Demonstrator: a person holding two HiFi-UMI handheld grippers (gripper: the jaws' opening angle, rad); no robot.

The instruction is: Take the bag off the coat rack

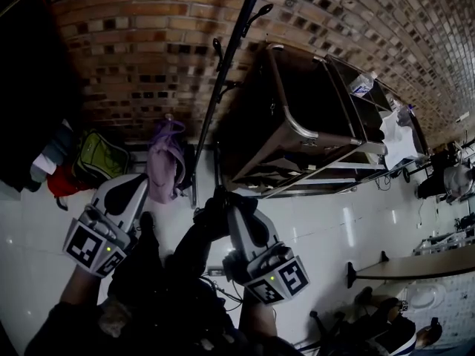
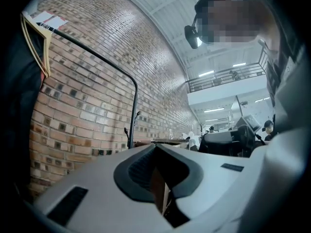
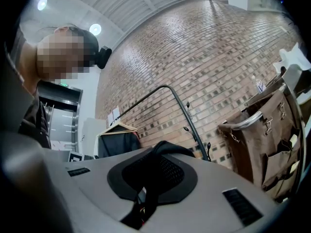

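My right gripper [image 1: 231, 212] is shut on the black strap [image 3: 151, 176] of a dark bag [image 1: 187, 252]. The bag hangs low between the two grippers, close to my body. In the right gripper view the strap runs up between the pads and over the top of the jaws. The black coat rack [image 1: 225, 64], a thin pole with small hooks, rises just beyond the grippers against the brick wall; the bag is apart from it. My left gripper [image 1: 125, 197] stands to the left of the bag, shut, with nothing seen between its pads [image 2: 146, 171].
A purple bag [image 1: 165, 166], a green bag [image 1: 100, 158] and a red item [image 1: 63, 181] lie at the foot of the wall. A brown cart with a metal frame [image 1: 300, 128] stands right of the rack. A dark coat on a wooden hanger [image 3: 116, 141] hangs at the left.
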